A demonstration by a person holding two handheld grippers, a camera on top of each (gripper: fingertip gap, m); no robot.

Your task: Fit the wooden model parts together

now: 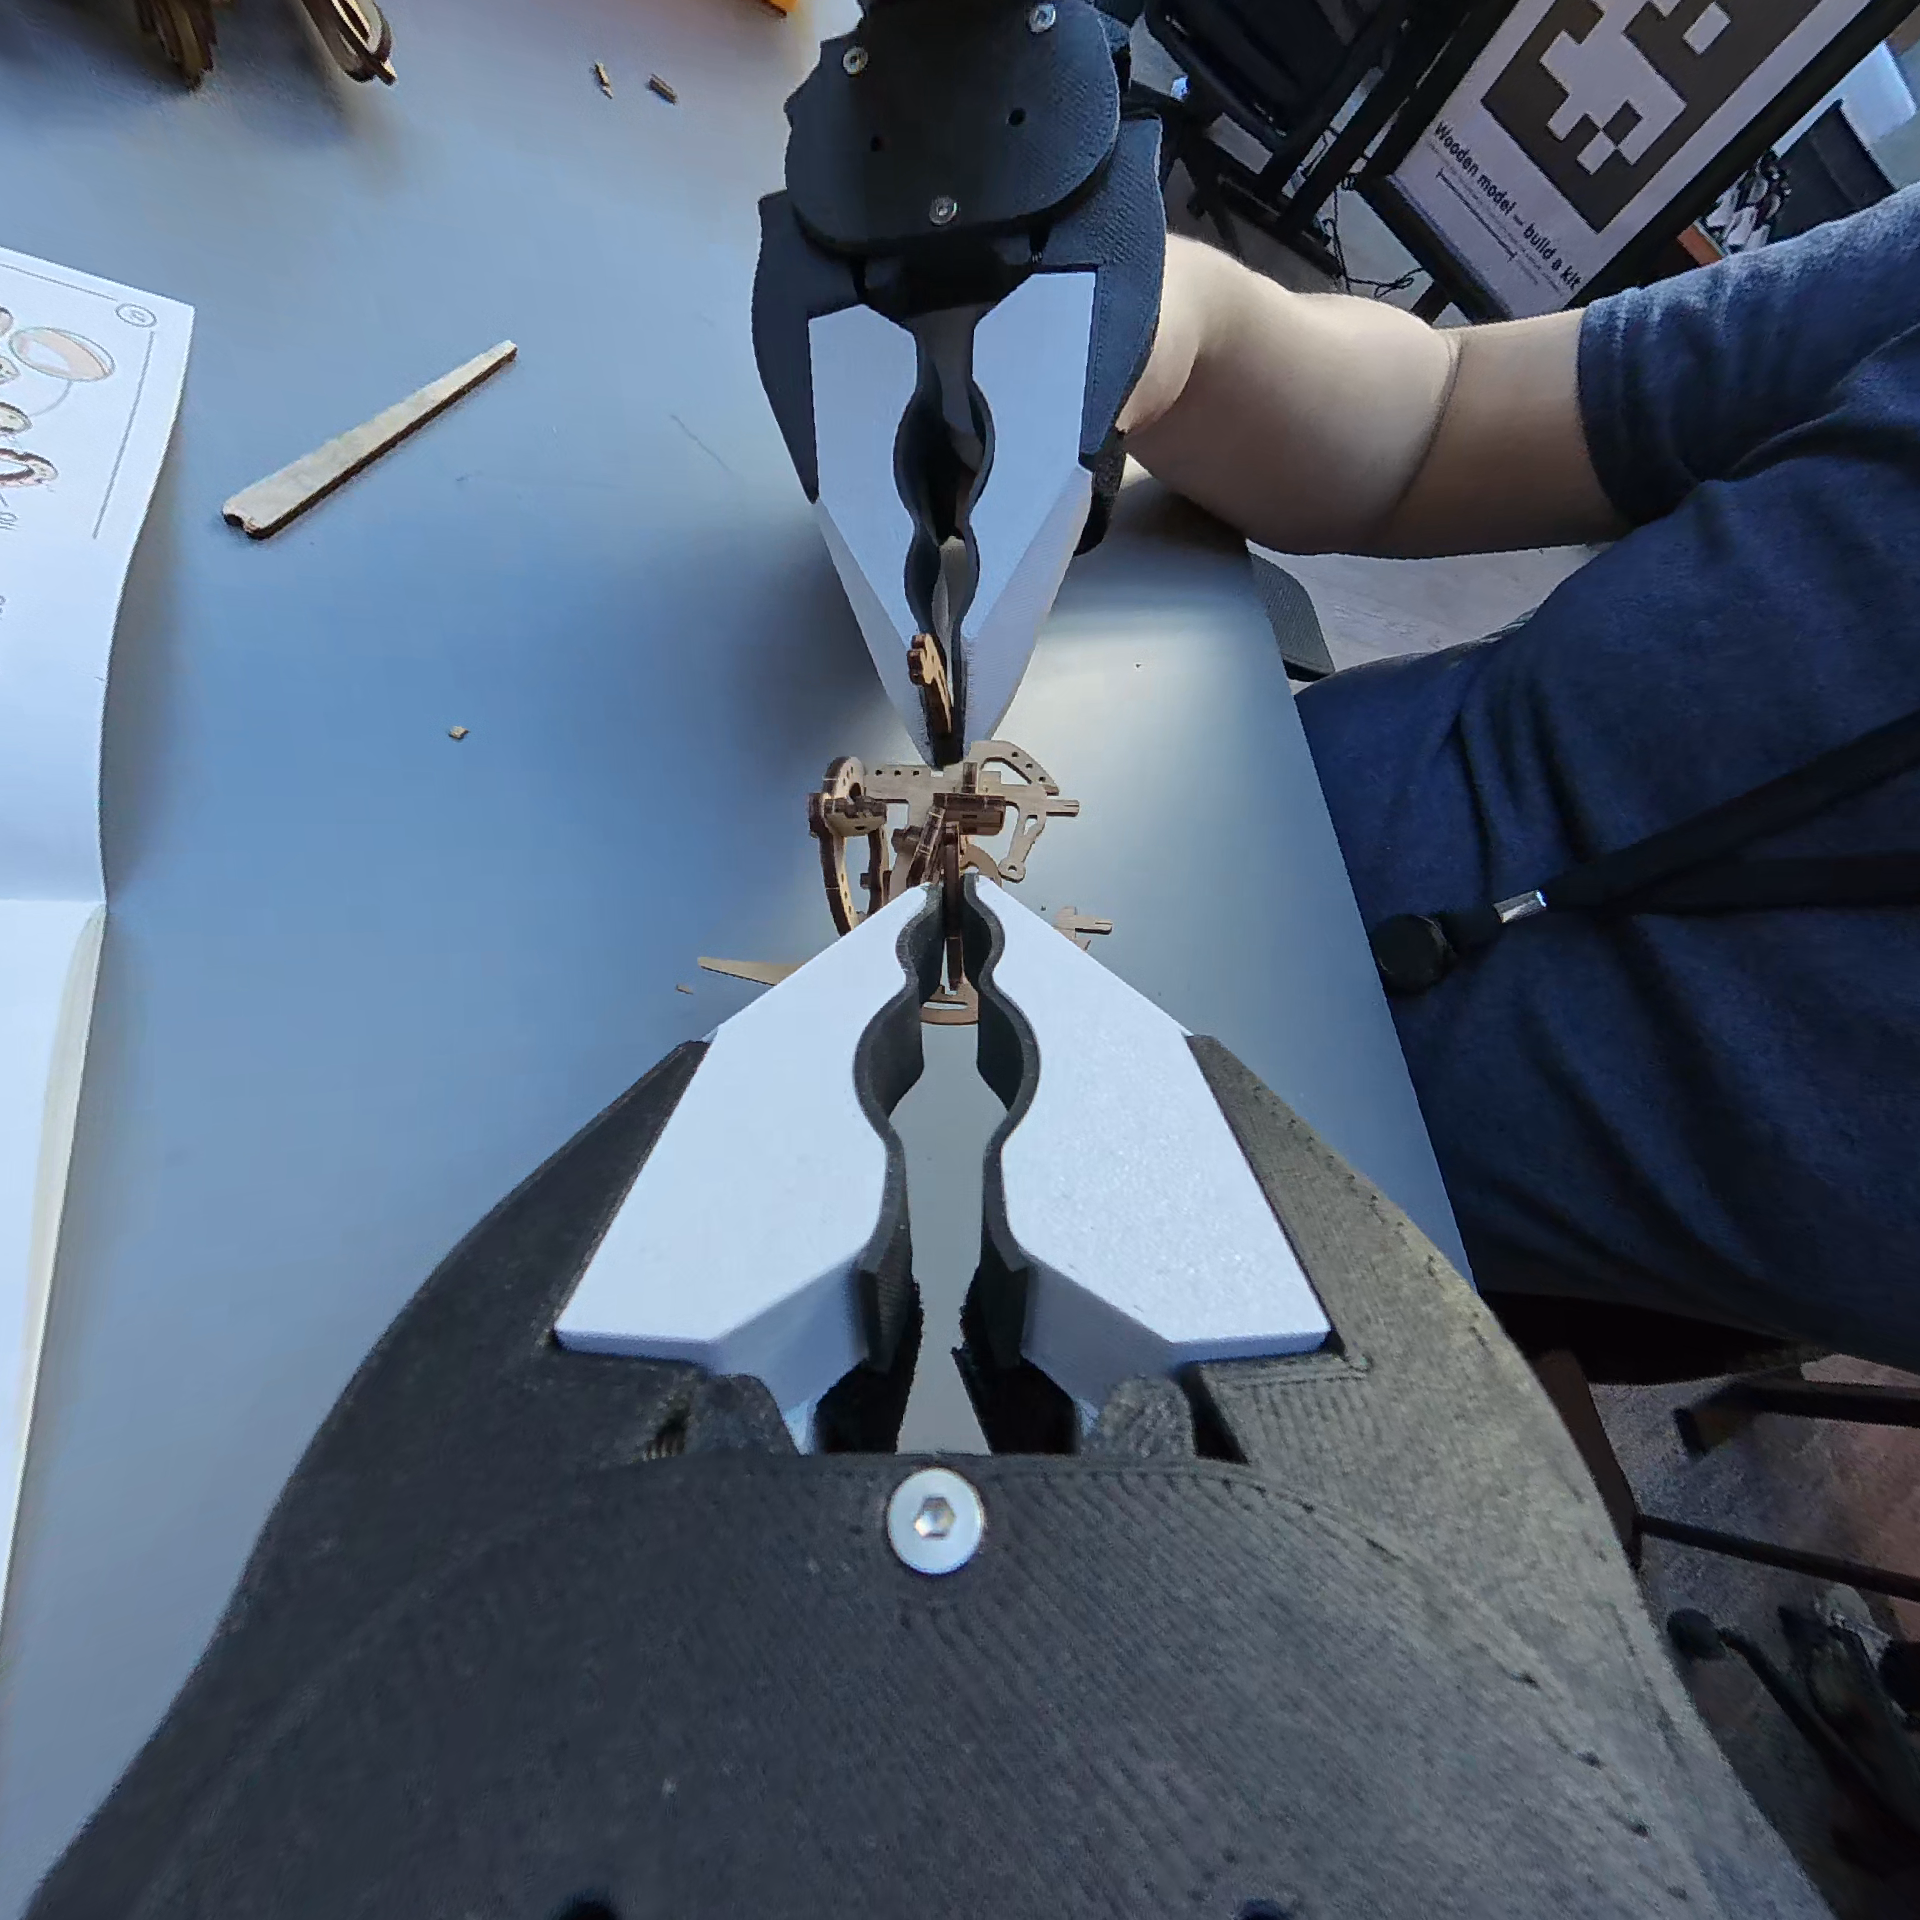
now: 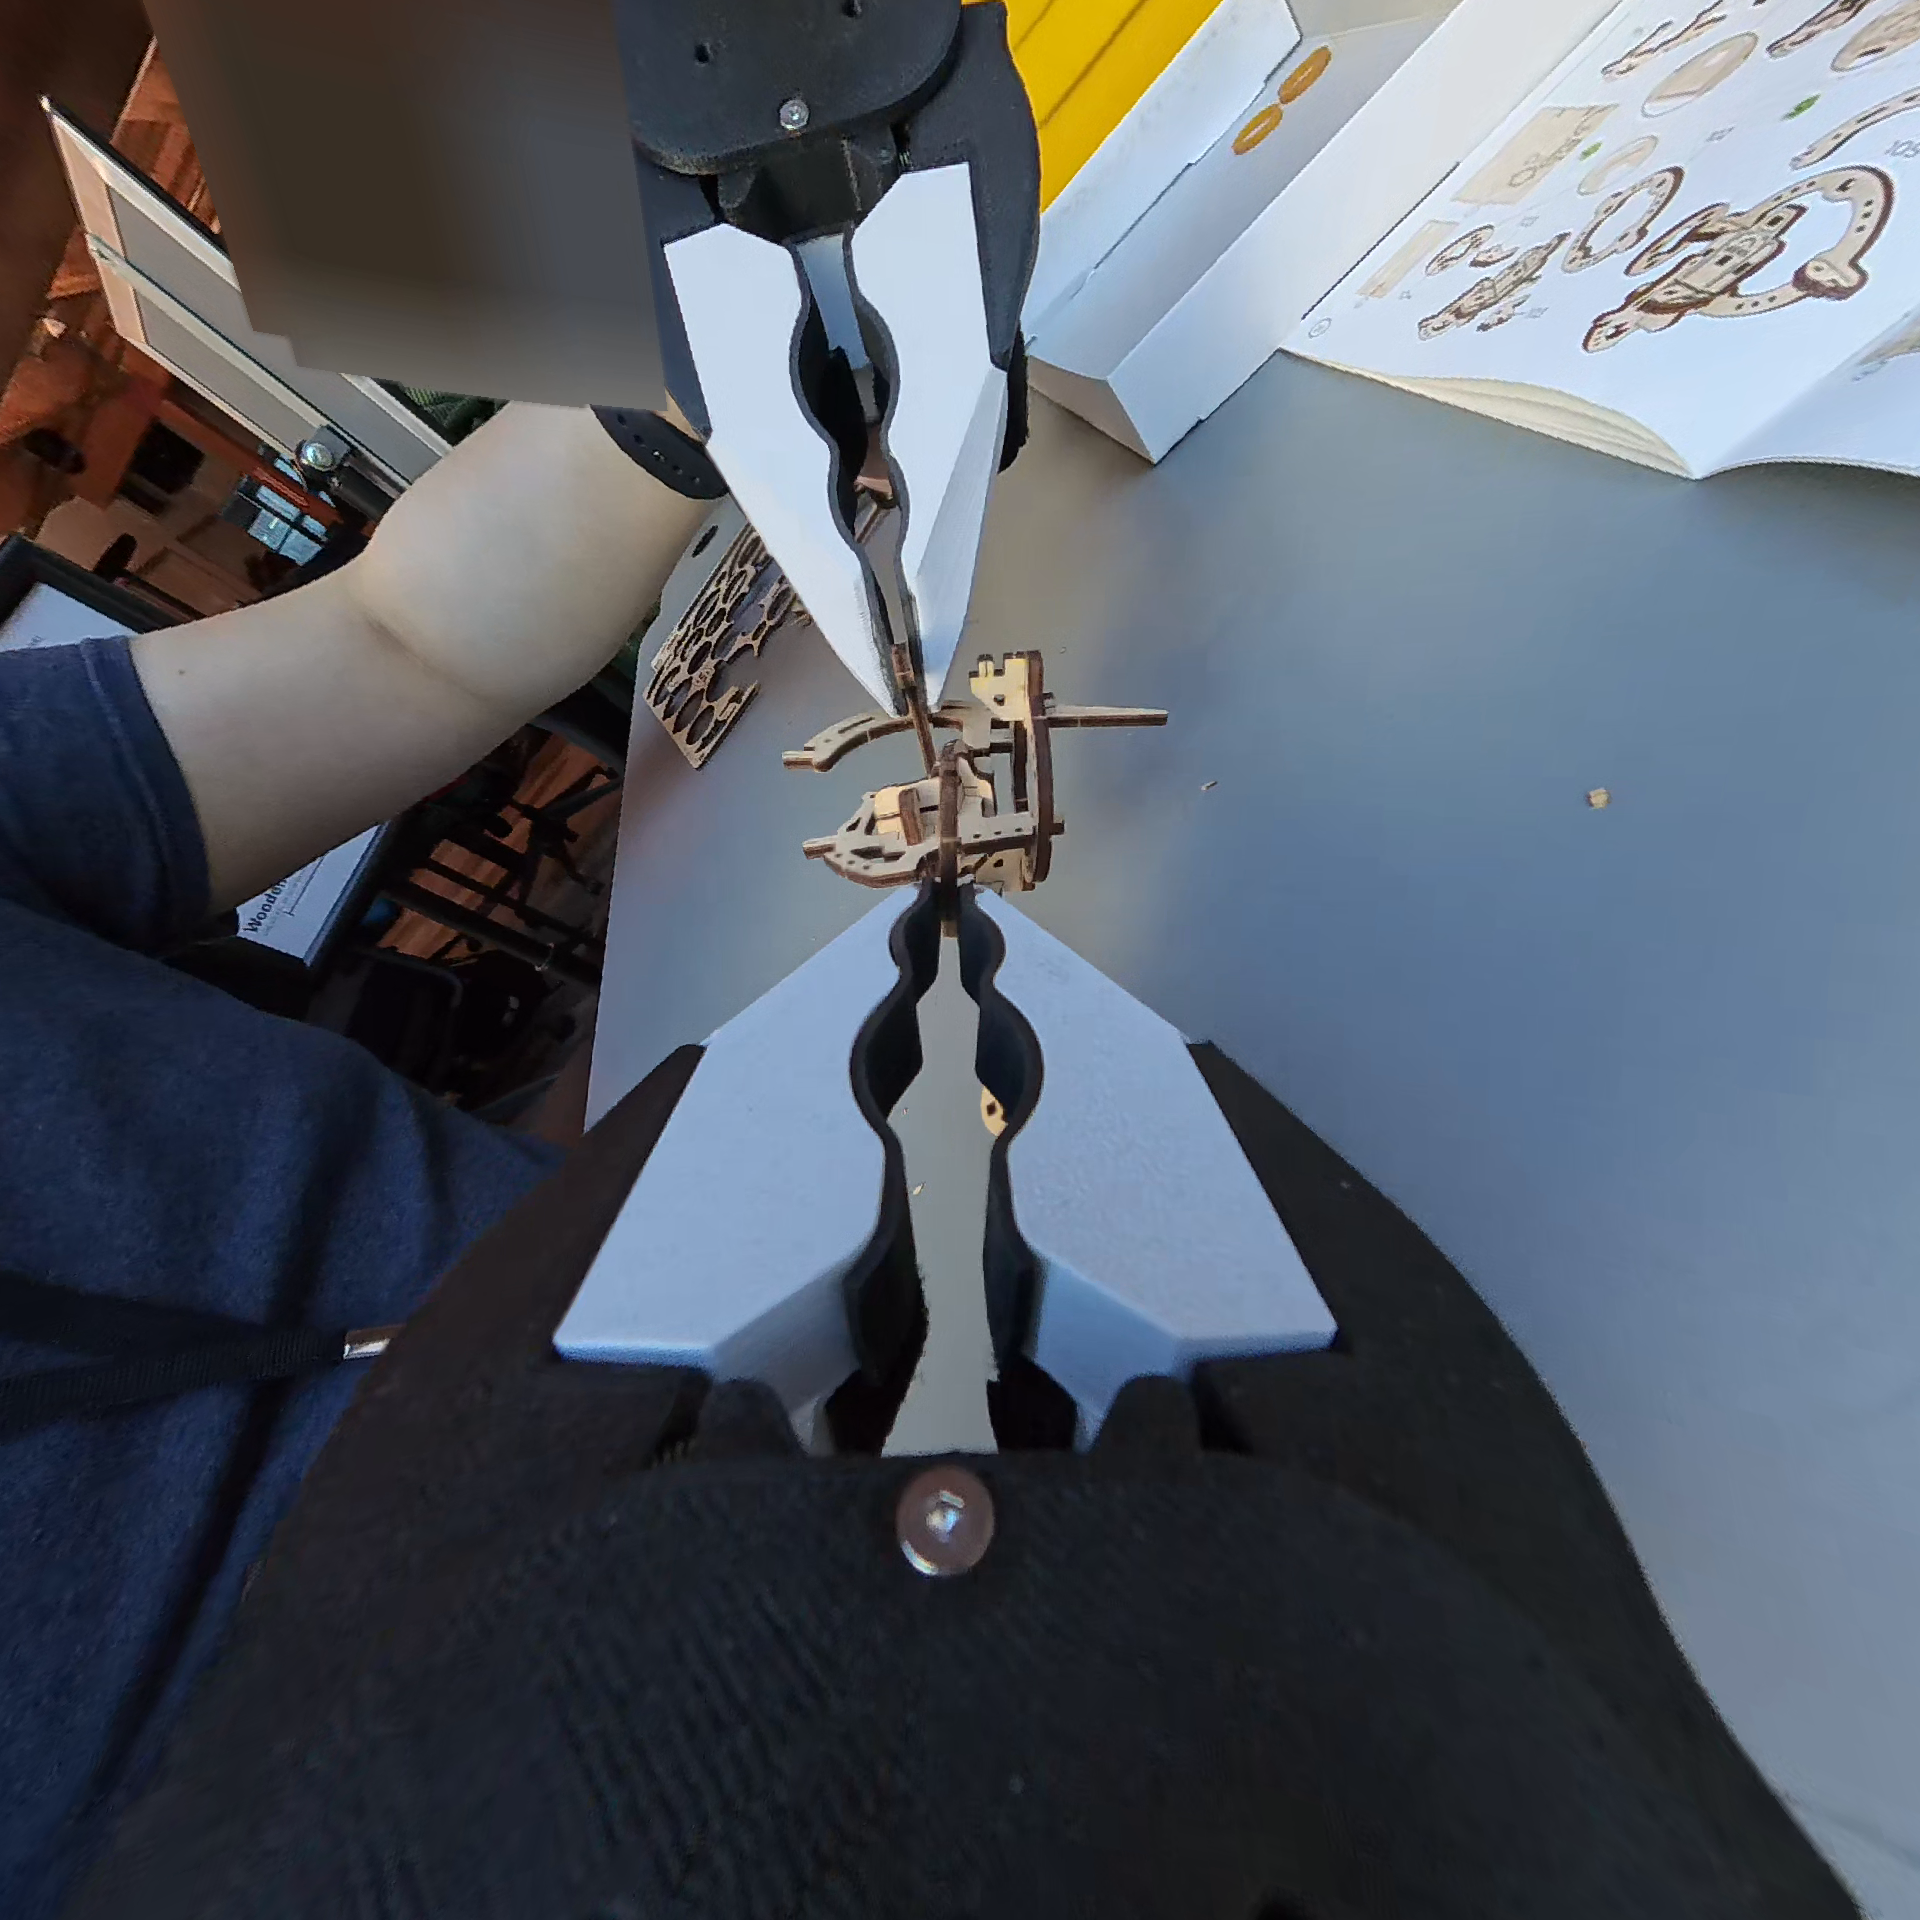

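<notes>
A small, partly built wooden model (image 1: 935,821) hangs above the grey table (image 1: 468,831) between both grippers. My left gripper (image 1: 948,896) is shut on a thin plate at the model's near side. My right gripper (image 1: 943,750) comes in from the far side, shut on a small curved wooden part (image 1: 930,681) whose tip touches the model's top. In the right wrist view my right gripper (image 2: 945,902) is shut on that part, which meets the model (image 2: 935,810). One end of the part (image 2: 992,1112) shows between the fingers. The left gripper (image 2: 909,694) pinches the model from the far side.
An open instruction booklet (image 1: 62,520) (image 2: 1662,260) lies on the table, with a white box (image 2: 1195,260) beside it. A wooden strip (image 1: 364,442), small chips and a punched-out part sheet (image 2: 717,644) lie around. The person's arms and torso are at the table edge (image 1: 1340,831). Both grippers' tips are close together, under 4 cm apart.
</notes>
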